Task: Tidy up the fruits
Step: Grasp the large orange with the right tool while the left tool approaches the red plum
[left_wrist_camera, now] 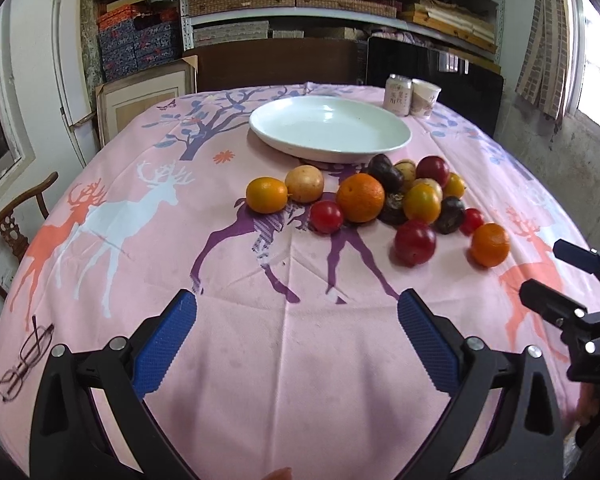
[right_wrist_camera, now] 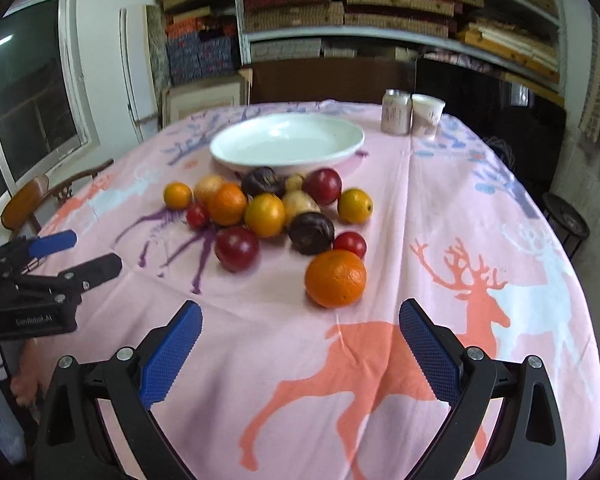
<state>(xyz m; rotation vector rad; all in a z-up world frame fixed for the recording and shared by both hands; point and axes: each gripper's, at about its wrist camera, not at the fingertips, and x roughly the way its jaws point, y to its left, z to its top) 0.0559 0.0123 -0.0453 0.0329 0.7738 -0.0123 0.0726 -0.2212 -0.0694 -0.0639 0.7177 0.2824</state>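
A pile of fruit lies on the pink deer-print tablecloth (left_wrist_camera: 260, 340) in front of an empty white plate (left_wrist_camera: 330, 128), which also shows in the right wrist view (right_wrist_camera: 286, 144). The pile holds oranges (left_wrist_camera: 360, 197), red plums (left_wrist_camera: 415, 241), dark passion fruits (left_wrist_camera: 386, 172) and yellow fruits (left_wrist_camera: 304, 183). In the right wrist view the nearest fruit is an orange (right_wrist_camera: 335, 278), with a red plum (right_wrist_camera: 236, 249) to its left. My left gripper (left_wrist_camera: 296, 312) is open and empty, short of the pile. My right gripper (right_wrist_camera: 300, 324) is open and empty, just short of the orange.
A drink can (left_wrist_camera: 398, 95) and a paper cup (left_wrist_camera: 425, 98) stand behind the plate. Eyeglasses (left_wrist_camera: 26, 356) lie at the near left of the table. A wooden chair (left_wrist_camera: 12, 224) stands to the left. Shelves of boxes fill the back wall.
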